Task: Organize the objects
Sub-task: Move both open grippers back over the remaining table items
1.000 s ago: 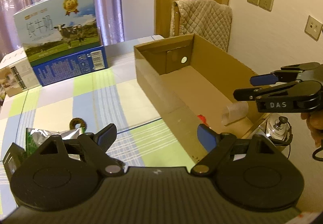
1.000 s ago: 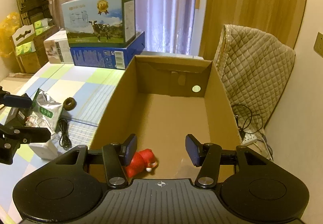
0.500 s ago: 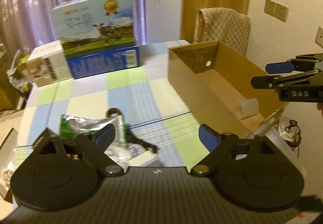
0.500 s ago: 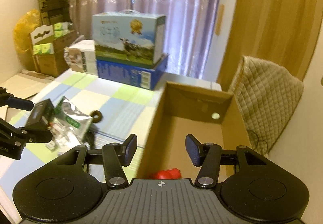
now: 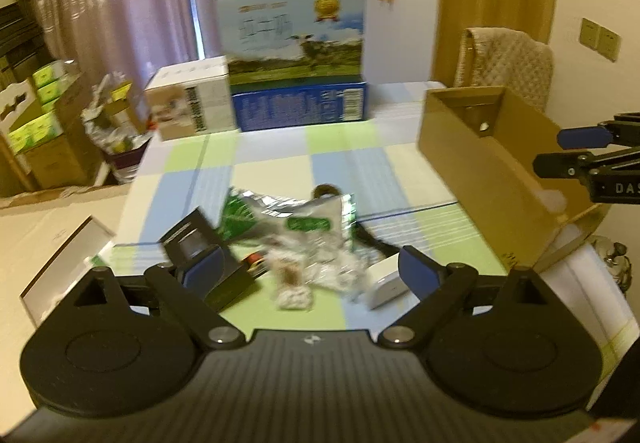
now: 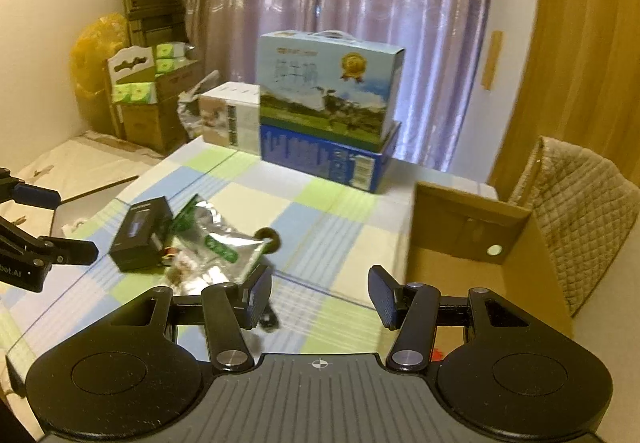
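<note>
The left claw (image 5: pixel 308 275) stood open and empty above a heap on the checked table (image 5: pixel 352 159): a crinkled silver-green foil bag (image 5: pixel 288 217), a black rectangular box (image 5: pixel 200 243), a small white box (image 5: pixel 386 283) and a dark ring (image 5: pixel 325 190). The right claw (image 6: pixel 320 297), jaws apart and empty, hovered over the table beside the open cardboard box (image 6: pixel 480 243). A second earlier it had hung inside that box above a red item. Stacked cartons (image 6: pixel 328 115) stood at the table's far edge.
</note>
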Demonstrator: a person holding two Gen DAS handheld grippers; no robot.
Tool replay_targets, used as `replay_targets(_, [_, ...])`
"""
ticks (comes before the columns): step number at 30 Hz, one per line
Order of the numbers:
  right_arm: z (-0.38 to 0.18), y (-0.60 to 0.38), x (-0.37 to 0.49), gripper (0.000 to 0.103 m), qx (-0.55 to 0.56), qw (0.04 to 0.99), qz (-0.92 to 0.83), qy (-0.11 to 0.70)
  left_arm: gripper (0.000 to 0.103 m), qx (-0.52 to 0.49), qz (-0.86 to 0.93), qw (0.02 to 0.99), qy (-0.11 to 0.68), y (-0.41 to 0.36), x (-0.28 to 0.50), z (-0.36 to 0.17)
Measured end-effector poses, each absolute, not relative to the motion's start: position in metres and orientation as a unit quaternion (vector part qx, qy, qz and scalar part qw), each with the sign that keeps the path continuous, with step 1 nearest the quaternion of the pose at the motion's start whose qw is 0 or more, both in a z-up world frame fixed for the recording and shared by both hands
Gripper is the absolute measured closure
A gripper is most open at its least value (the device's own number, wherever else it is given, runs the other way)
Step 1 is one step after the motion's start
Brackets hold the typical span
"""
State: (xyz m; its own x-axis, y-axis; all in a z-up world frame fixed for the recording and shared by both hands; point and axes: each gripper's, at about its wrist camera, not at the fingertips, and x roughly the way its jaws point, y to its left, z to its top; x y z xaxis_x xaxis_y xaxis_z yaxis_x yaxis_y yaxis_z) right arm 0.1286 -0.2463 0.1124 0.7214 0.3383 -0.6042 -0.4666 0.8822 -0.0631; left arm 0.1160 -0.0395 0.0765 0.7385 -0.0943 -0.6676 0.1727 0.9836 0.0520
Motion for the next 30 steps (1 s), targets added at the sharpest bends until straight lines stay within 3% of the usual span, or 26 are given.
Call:
replay_targets(7, [0.089,-0.222,0.121,0.050,-0.101,0.913,0.236,0.316,0.009,0.048,-0.041,0.929,0.366,-0.005,0.103,0.057])
replay_targets(16, [0.033,-0.207,0.125,0.037,-0.067,0.899,0.260,0.346,0.007,0.033,-0.012,0.919,0.393,0.030,0.098,0.006])
replay_targets(30, [-0.024,-0.194,0.139,0.029,-0.058,0.887,0.257,0.380,0.007,0.034,-0.058,0.912,0.405,0.029,0.144,-0.043])
